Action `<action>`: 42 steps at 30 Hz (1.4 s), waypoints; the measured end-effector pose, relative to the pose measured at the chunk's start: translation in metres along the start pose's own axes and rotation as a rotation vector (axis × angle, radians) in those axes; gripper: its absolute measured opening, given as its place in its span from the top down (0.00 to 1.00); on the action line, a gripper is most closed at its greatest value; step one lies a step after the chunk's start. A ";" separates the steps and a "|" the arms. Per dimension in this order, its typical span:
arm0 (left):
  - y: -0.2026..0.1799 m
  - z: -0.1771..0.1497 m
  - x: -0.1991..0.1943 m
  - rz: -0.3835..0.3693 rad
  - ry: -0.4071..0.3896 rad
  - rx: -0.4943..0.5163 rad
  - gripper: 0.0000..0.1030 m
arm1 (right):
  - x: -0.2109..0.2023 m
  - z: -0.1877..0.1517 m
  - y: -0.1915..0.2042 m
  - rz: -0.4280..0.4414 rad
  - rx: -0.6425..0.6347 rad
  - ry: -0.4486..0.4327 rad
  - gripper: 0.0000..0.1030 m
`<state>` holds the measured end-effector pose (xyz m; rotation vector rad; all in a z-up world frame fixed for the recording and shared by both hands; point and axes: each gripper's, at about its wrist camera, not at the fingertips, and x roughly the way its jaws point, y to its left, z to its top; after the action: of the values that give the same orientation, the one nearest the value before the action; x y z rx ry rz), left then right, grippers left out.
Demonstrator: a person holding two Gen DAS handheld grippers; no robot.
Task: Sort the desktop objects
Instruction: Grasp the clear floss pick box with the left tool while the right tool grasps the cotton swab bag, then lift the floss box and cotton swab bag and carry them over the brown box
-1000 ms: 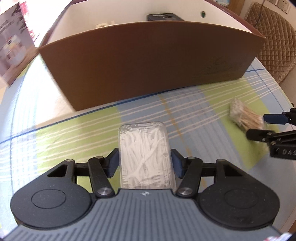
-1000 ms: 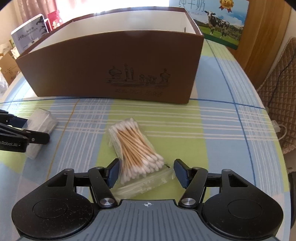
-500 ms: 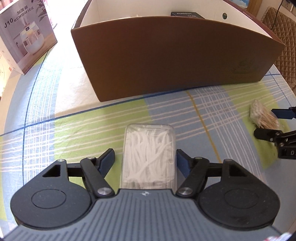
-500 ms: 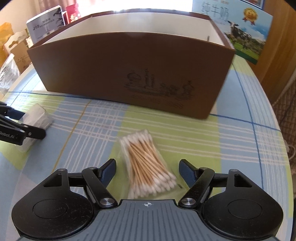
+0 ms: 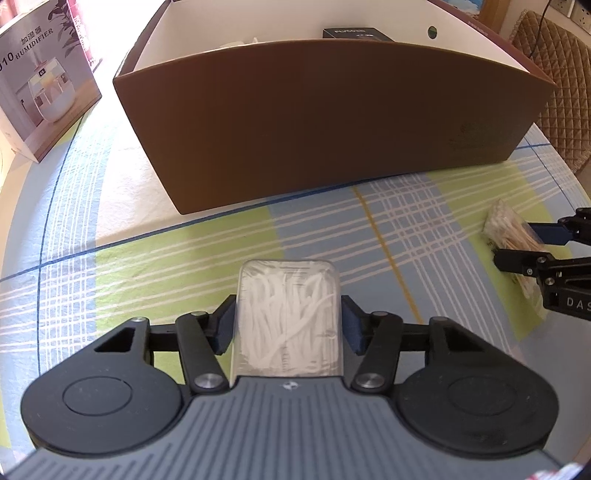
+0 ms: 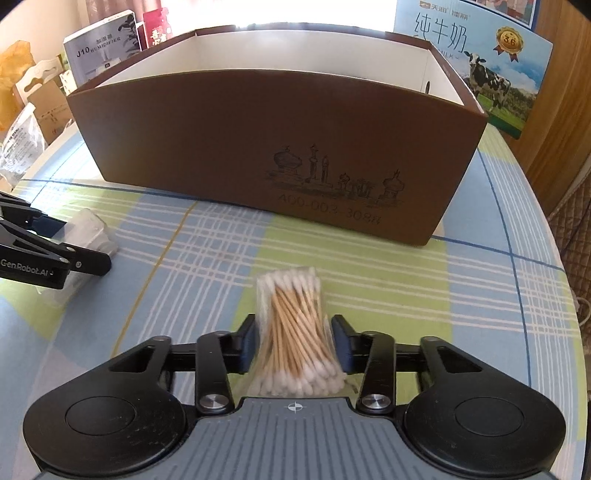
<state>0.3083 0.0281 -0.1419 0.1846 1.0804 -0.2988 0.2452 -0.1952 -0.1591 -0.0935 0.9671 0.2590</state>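
Box (image 5: 332,122) contents mostly hidden

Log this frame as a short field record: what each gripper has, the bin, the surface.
left gripper: closed on clear box of floss picks
right gripper: closed on bag of cotton swabs
brown box: open top, behind both items, holds a black box
surface: plaid tablecloth
background: humidifier carton on the left, milk carton on the right

Humidifier box (image 5: 44,85) standing at counter's (image 5: 110,280) far left corner. Milk carton with cow picture (image 6: 487,70) standing behind, far right. Quilted chair (image 5: 565,96) sitting beside counter. Plastic bags (image 6: 16,144) lying at left edge.
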 end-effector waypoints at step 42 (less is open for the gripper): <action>-0.010 0.020 -0.102 -0.106 -0.219 -0.012 0.50 | -0.075 0.039 0.009 0.224 0.132 -0.086 0.77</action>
<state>0.2770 0.0280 -0.0423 0.0821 0.8760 -0.3982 0.2332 -0.1924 -0.0750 0.1466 0.9070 0.4006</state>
